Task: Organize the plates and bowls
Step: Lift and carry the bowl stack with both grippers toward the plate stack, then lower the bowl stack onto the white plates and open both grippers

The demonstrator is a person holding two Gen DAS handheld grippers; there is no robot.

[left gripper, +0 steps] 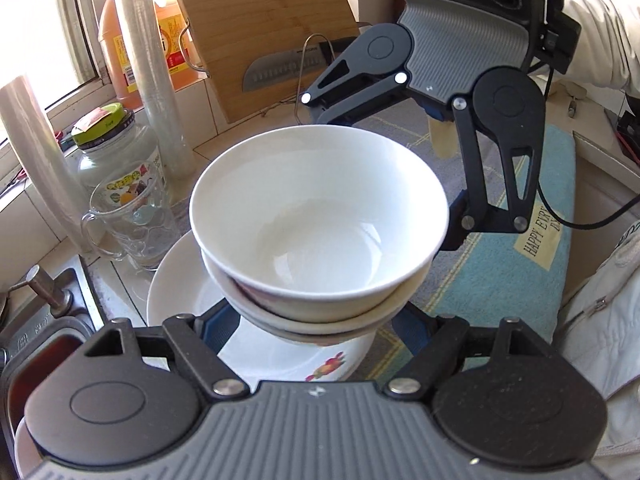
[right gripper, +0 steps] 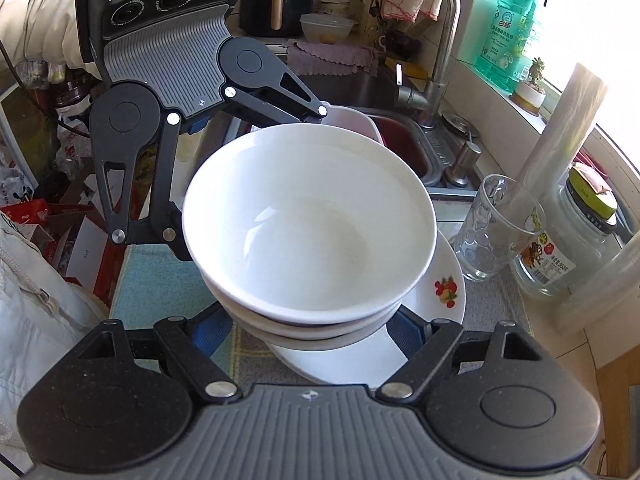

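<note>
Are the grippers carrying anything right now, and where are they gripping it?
Both hold the stack of white bowls from opposite sides: left gripper and right gripper each have fingers on the lower bowls' sides, above the fruit-print plate.

Daylight is coming in through a window (left gripper: 60, 20) at the back, washing out the tiled sill. A pale tiled counter (left gripper: 240, 136) is running along the wall. A bamboo cutting board (left gripper: 264, 36) is leaning upright against the wall beside a large orange oil bottle (left gripper: 120, 40). A stainless steel sink (right gripper: 400, 136) with a chrome tap (right gripper: 444, 40) is sitting by a second bright window (right gripper: 560, 20); a green soap bottle (right gripper: 508, 28) is standing on its sill. A light blue woven mat (left gripper: 500, 260) is lying on the counter
</note>
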